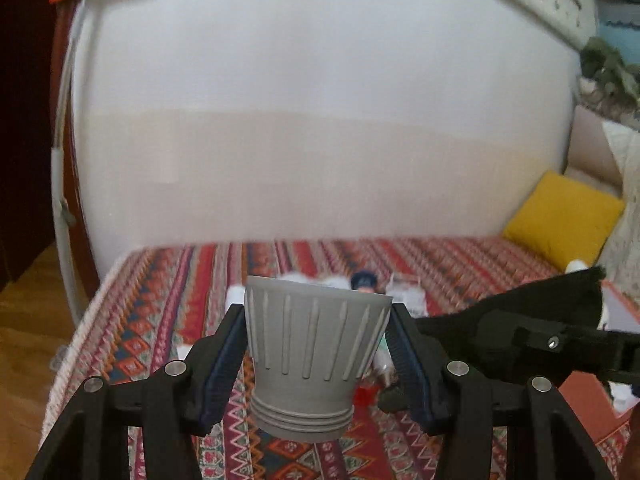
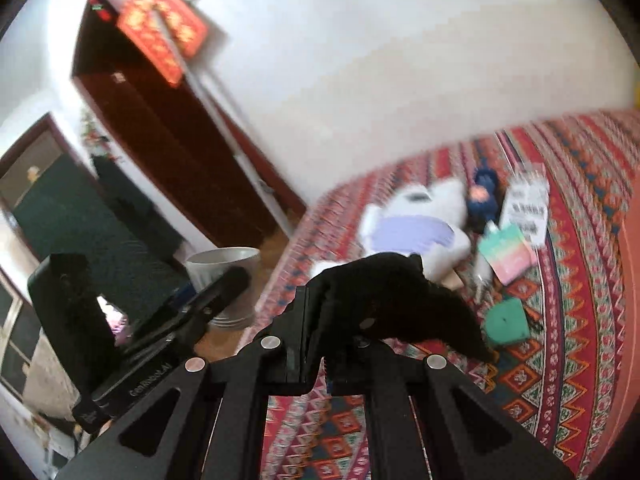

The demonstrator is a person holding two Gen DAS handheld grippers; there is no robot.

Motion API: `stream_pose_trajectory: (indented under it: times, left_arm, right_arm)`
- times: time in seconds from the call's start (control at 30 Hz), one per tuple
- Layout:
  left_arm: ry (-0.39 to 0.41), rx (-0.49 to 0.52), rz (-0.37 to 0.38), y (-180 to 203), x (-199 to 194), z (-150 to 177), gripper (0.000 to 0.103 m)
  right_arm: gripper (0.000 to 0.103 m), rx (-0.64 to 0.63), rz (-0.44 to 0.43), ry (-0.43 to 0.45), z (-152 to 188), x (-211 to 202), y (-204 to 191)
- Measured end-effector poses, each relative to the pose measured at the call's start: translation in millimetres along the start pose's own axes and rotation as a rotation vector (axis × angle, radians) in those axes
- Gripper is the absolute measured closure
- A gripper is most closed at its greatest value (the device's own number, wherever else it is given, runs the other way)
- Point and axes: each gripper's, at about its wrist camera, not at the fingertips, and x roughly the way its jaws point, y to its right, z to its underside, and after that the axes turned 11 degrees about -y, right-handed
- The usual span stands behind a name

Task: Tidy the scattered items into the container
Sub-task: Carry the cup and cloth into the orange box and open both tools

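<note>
Both jaws are clenched on something: the left gripper (image 1: 316,354) holds a grey ribbed bin (image 1: 314,354) between its blue-edged pads, which press the two sides of it, and the right gripper (image 2: 316,336) is closed tight on a piece of black cloth (image 2: 400,300). In the left wrist view the bin is upright, wider at the top than at the base, and lifted above the bed (image 1: 160,320), which is covered with a red patterned blanket. Black cloth (image 1: 532,304) shows also at the right side of this view, near the bin but apart from it, and the dark body of the right gripper (image 1: 560,344) is under it. In the right wrist view the cloth hangs over the closed pads and falls to the right — its tip ends just beside a green object (image 2: 506,322) on the blanket. Farther back on the bed lie a white plush toy (image 2: 420,224) with a lilac part, a small figure in dark blue (image 2: 484,196), a white printed packet (image 2: 526,208) and a pastel packet (image 2: 508,254); they are blurred, so I cannot tell more detail. The bin (image 2: 226,284) and the left gripper (image 2: 176,320) show at the left of this view, beyond the bed edge. A yellow cushion (image 1: 564,218) rests at the far right end of the bed — well apart from the scattered items.
</note>
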Motion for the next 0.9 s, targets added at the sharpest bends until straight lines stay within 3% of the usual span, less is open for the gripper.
stream_pose_trajectory:
  times: [0.23, 0.43, 0.67, 0.9]
  left_arm:
    - [0.100, 0.033, 0.014, 23.6, -53.7, -5.3, 0.043]
    - [0.169, 0.082, 0.049, 51.7, -84.4, -11.8, 0.043]
    - [0.211, 0.144, 0.131, 101.0, -97.2, -15.8, 0.043]
    - [0.197, 0.229, 0.253, 183.2, -81.8, -19.5, 0.043]
  right_arm:
    - [0.098, -0.147, 0.002, 0.156, 9.7, -67.9, -63.5]
    - [0.098, -0.232, 0.052, 0.283, 22.7, -117.7, -94.1]
    - [0.098, -0.276, 0.124, 0.409, 38.7, -174.7, -102.4]
    - [0.098, -0.274, 0.220, 0.545, 57.0, -241.4, -88.3]
